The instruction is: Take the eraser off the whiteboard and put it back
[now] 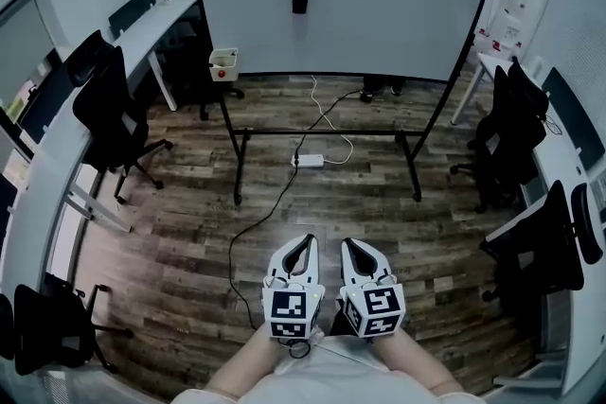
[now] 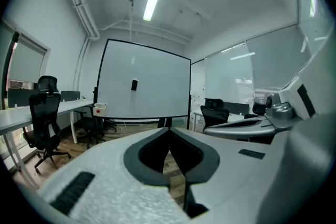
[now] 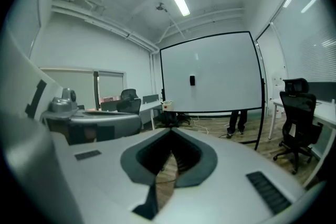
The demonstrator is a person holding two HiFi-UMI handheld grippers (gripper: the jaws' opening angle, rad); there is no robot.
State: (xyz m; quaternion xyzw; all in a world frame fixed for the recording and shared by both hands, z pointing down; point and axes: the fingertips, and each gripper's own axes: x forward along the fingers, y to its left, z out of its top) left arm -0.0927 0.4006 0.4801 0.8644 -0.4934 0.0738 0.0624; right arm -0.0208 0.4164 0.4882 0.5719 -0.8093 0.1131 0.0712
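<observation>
A small black eraser (image 1: 299,0) sticks to the upper middle of the large whiteboard (image 1: 379,5), which stands on a black wheeled frame across the room. The eraser (image 2: 134,84) and eraser (image 3: 192,80) show small and far off in both gripper views. My left gripper (image 1: 306,239) and right gripper (image 1: 347,243) are held side by side close to my body, well short of the board. Both point toward it, jaws shut with tips together and nothing between them.
A white power strip (image 1: 308,160) and its cables lie on the wood floor under the board. A small white box (image 1: 223,63) hangs at the frame's left. Black office chairs (image 1: 114,114) and desks line both sides. A person's legs (image 3: 240,122) stand behind the board.
</observation>
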